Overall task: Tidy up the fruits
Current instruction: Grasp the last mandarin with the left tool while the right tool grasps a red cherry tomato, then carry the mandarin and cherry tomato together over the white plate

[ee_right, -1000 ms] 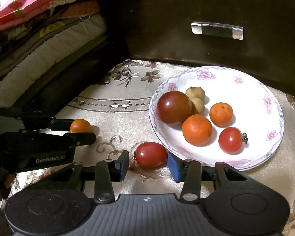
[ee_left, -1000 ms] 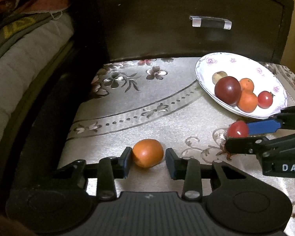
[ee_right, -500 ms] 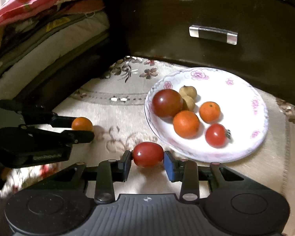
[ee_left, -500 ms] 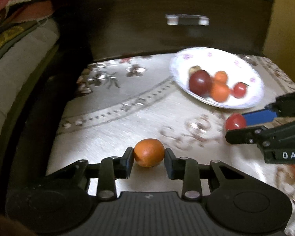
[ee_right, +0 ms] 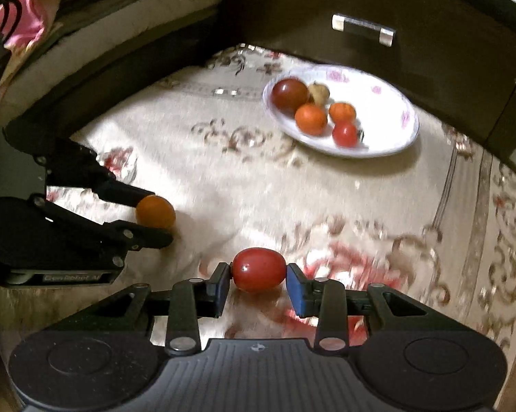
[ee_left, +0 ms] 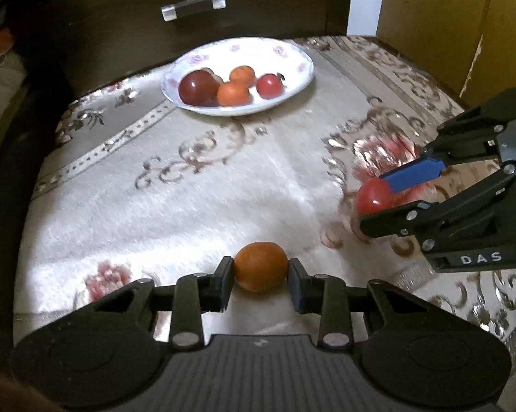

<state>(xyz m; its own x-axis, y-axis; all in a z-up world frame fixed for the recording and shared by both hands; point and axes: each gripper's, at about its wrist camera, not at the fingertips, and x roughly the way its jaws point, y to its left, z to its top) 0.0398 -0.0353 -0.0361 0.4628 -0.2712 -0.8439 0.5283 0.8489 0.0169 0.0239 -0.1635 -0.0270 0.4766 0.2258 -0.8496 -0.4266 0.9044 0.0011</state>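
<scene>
Right hand-held gripper (ee_left: 378, 202) ran off the right frame edge in the left wrist view; its blue pad covered part of the red tomato (ee_left: 373, 197). Cloth pattern around it was motion-smeared. Pale fruit (ee_left: 208, 70) on the plate (ee_left: 302, 68) sat mostly hidden behind the dark tomato (ee_left: 198, 86), type unclear.

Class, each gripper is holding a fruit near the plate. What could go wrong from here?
1. The left gripper pinches the round orange fruit only at its sides; it might slip out.
2. The right gripper may squash the red tomato.
3. The plate's fruits crowd one side; added ones could roll.
</scene>
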